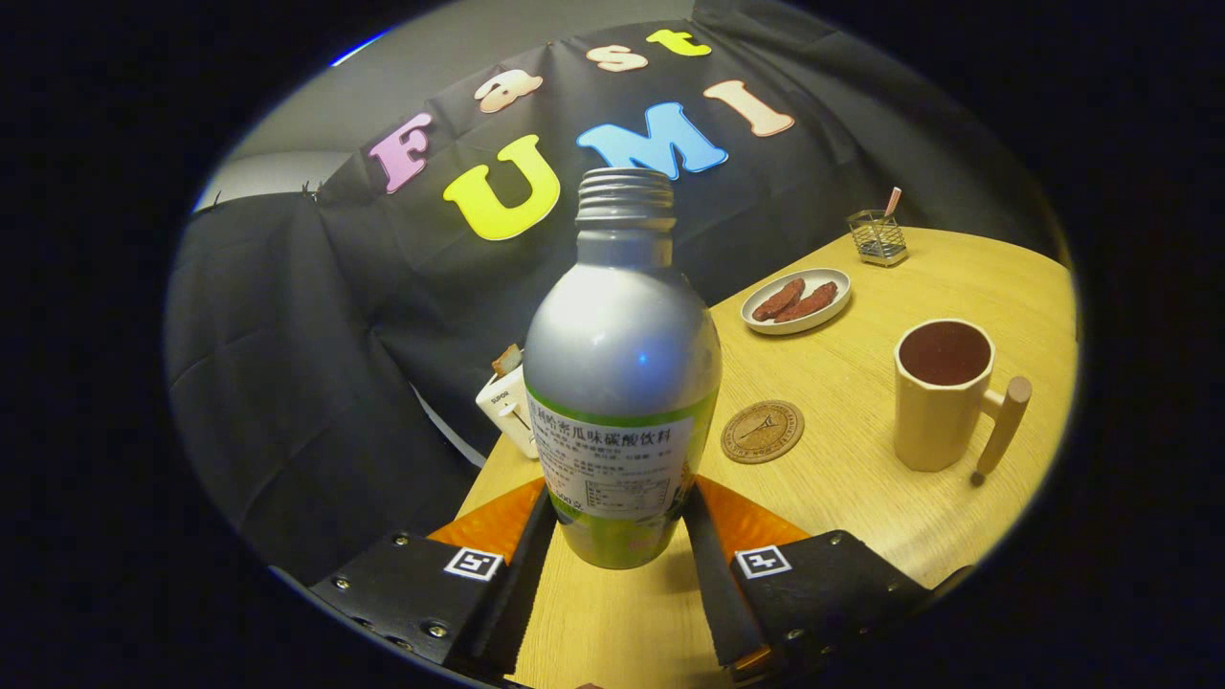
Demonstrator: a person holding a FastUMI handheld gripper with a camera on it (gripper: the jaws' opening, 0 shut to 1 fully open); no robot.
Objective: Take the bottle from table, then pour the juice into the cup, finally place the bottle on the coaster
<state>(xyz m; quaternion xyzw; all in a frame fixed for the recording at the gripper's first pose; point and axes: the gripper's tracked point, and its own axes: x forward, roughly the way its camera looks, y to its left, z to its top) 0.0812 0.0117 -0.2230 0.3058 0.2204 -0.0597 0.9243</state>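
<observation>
A silver bottle (pixel 622 364) with a green-and-white label and no cap stands upright between my fingers. My gripper (pixel 617 507) is shut on its lower body, one black pad pressing each side. Its base sits just over the wooden table (pixel 861 517); I cannot tell if it touches. A round cork coaster (pixel 762 432) lies just ahead and to the right of the bottle. Further right stands a cream cup (pixel 943 402) with a wooden handle and a dark inside.
A white plate (pixel 766 325) with two brown sausages lies beyond the coaster. A small wire holder (pixel 878 237) stands at the table's far edge. A white toaster-like box (pixel 507 407) sits left of the bottle at the table's edge, against the black cloth wall.
</observation>
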